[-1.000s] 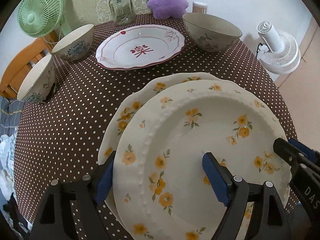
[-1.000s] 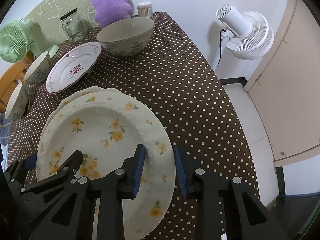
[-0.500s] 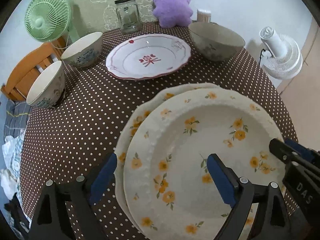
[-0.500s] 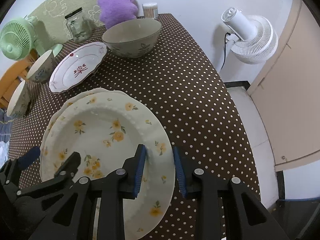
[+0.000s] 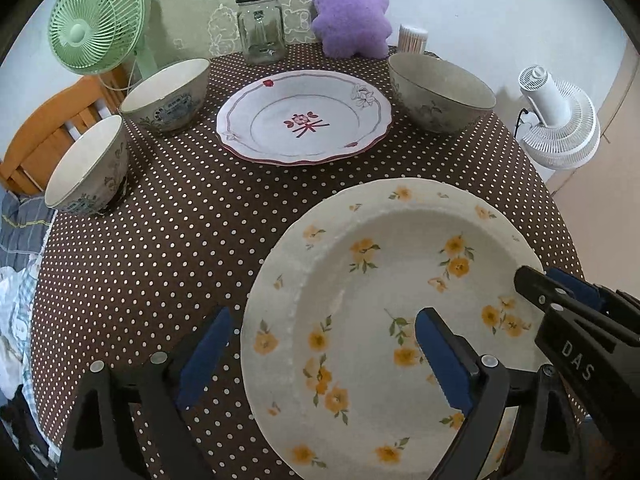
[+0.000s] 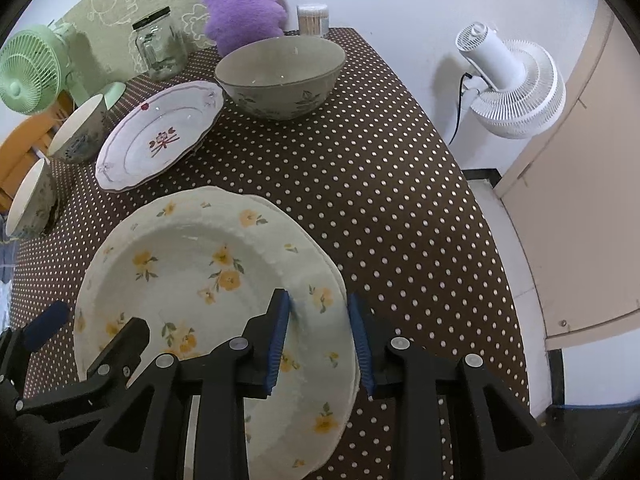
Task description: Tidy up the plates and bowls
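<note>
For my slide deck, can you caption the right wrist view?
Right gripper straddling the rim of the top yellow-flower plate, stacked on its twin on a polka-dot table.

Cream yellow-flowered ceramic plate (image 5: 400, 280) – glossy glaze, beaded rim; brown white-dotted tablecloth (image 5: 168, 240) matt; clear glass jar (image 5: 261, 28); fuzzy purple plush (image 5: 350, 8).

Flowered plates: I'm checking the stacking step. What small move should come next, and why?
Probably open the right tongs and let go: the top flowered plate already lies on the lower plate, and the left tongs have just been opening, rim between them untouched.
</note>
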The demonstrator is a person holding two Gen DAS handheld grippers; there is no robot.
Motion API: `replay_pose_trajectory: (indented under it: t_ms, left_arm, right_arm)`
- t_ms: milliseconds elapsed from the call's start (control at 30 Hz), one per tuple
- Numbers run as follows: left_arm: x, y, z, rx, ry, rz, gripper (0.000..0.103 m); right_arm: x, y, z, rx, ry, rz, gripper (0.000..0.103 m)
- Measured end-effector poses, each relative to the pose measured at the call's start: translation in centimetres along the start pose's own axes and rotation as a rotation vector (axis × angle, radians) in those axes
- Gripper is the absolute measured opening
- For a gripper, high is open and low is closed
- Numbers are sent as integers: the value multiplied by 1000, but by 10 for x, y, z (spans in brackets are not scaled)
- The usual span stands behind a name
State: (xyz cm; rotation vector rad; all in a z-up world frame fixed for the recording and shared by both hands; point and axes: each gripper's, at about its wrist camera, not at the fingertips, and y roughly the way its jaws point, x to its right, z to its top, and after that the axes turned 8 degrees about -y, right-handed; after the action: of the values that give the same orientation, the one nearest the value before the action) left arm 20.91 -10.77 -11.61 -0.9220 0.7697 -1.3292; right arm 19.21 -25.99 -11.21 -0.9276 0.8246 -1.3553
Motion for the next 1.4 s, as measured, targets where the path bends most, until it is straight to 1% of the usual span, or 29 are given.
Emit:
replay_pose_trajectory:
  t_ms: [167, 267, 467, 567, 667, 733, 833, 967, 1067, 1167, 1300, 1400]
  left_arm:
    - [-2, 3, 0, -12, -12, -1, 94]
    - [-2, 3, -1, -12, -21, 2, 94]
    - [-3, -3, -8, -5, -52, 12, 94]
    - [-5, -8, -10, 6, -75, 18, 94]
    - [-8, -17, -12, 24, -92, 26, 94]
    - [-10, -24, -12, 37, -98, 27, 95]
    - [-17, -35, -10, 57, -103, 23, 95]
    - [-29, -51, -5, 95, -105, 13, 95]
    - [-40, -59, 2, 107, -109, 23, 95]
    - [-48, -69, 6, 136, -94, 27, 95]
    - [-63, -77, 16, 142, -85, -19, 95]
    - [-73, -81, 26, 155, -74, -38, 95]
  right_arm:
    - [-3, 3, 2, 11, -17, -19, 37]
    - [-4, 4, 1, 12, -32, -18, 41]
    - [-2, 4, -1, 7, -52, 10, 43]
    - [-1, 2, -5, -3, -58, 34, 48]
    - [1, -6, -7, 18, -63, 38, 56]
    - [1, -13, -7, 35, -62, 40, 63]
    - [-1, -24, -7, 57, -54, 57, 66]
    - [-11, -43, -6, 104, -54, 74, 66]
    - [-19, -54, -1, 125, -46, 101, 66]
    - [-30, -65, 0, 148, -41, 90, 66]
    - [-41, -77, 4, 157, 4, 92, 66]
    - [-48, -85, 10, 172, 26, 83, 66]
